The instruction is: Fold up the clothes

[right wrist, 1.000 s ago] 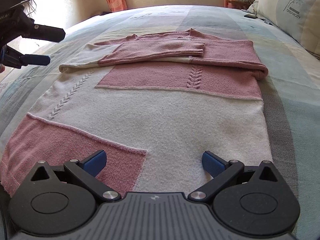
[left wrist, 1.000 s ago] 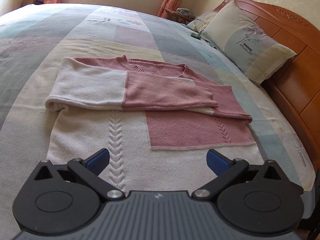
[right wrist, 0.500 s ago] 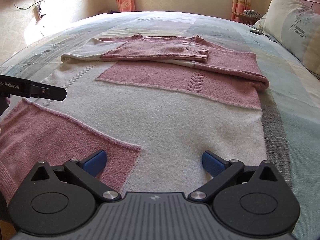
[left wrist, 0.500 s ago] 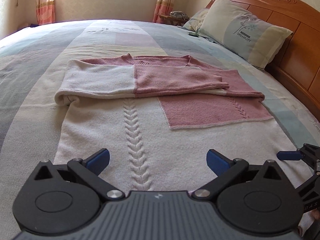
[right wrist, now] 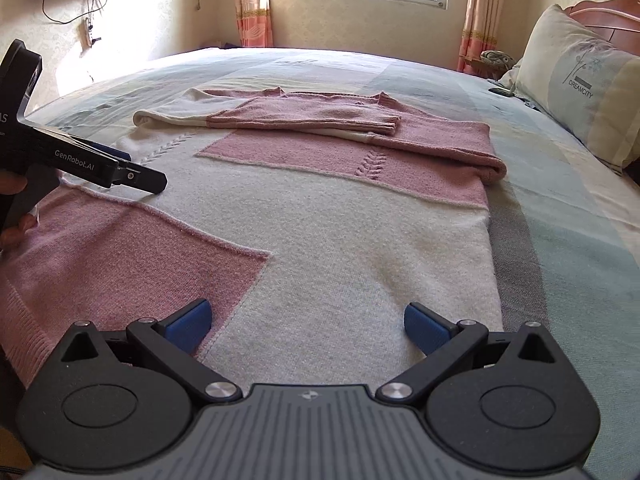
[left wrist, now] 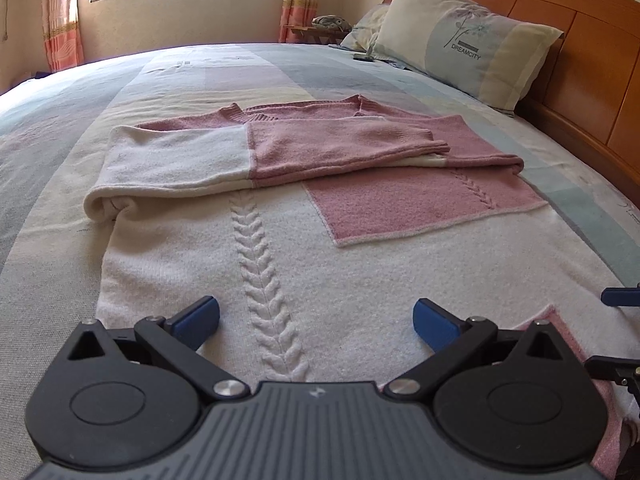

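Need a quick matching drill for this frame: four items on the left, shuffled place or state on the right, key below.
1. sweater
2. pillow
3. sleeves
4. left tongs

a. leaning on the headboard
b. folded across the chest
c. open over the hem
d. flat on the bed

Pairs: 1-d, 2-a, 3-b, 4-c

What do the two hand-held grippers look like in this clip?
Both match: the left hand-held gripper and right hand-held gripper have black linkage arms, round black housings, a ribbed grey body and blue pads. Seen side-on, the left one carries white "GenRobot.AI" lettering.
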{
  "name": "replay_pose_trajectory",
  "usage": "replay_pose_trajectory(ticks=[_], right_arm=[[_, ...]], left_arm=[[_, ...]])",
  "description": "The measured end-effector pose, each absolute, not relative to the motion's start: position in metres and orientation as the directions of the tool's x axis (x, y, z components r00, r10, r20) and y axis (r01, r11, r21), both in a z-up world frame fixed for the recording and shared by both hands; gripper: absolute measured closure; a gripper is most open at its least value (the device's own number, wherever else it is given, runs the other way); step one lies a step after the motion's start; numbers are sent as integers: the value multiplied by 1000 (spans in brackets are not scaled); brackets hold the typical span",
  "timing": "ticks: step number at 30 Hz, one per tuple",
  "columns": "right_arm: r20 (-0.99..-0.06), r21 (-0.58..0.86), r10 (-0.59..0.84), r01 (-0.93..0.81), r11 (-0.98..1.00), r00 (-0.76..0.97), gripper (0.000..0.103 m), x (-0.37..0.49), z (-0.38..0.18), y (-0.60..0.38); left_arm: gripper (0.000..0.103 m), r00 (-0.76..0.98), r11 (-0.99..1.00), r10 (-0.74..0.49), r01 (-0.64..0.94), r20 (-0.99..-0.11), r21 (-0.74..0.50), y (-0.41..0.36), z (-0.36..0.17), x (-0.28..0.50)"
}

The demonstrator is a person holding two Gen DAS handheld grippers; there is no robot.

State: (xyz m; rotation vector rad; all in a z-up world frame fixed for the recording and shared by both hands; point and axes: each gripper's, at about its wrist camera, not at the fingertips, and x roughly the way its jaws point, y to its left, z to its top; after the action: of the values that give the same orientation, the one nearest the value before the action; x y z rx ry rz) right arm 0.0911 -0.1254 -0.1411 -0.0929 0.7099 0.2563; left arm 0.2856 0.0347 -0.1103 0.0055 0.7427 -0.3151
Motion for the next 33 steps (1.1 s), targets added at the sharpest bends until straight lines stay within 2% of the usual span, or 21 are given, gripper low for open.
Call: replay_pose_trajectory(ticks=[4, 7, 13, 22, 23, 26, 31, 33], right_arm=[[-636, 7, 116, -145, 989, 763, 0, 66, -142, -130], [-627, -5, 58, -79, 997, 777, 0, 53, -141, -129], [-553, 19, 99, -106, 994, 827, 0, 77, -121, -130], [-603, 230, 142, 0, 973, 785, 0, 190, -129, -153], [-606, 220, 129, 10, 975, 785, 0, 194, -132, -156], [-616, 168, 81, 30, 985, 784, 0, 193, -138, -164], [-641, 176, 105, 13, 984, 760, 0, 161, -122, -164], [-634, 209, 163, -36, 977, 756, 0, 140, -114, -158]], left_arm=[[1, 684, 956, -273, 274, -676, -108, 34, -107, 281], [1, 679, 949, -304, 274, -669, -154, 40, -103, 278], [1, 703, 958, -284, 229, -652, -170, 50, -97, 276], [1, 691, 960, -279, 219, -667, -175, 50, -101, 285], [1, 690, 959, -282, 220, -666, -178, 50, -100, 286], [1, 691, 955, -297, 231, -659, -188, 49, -98, 286], [1, 699, 953, -302, 232, -648, -194, 50, -93, 282], [1, 703, 952, -306, 237, -642, -195, 50, -90, 279]])
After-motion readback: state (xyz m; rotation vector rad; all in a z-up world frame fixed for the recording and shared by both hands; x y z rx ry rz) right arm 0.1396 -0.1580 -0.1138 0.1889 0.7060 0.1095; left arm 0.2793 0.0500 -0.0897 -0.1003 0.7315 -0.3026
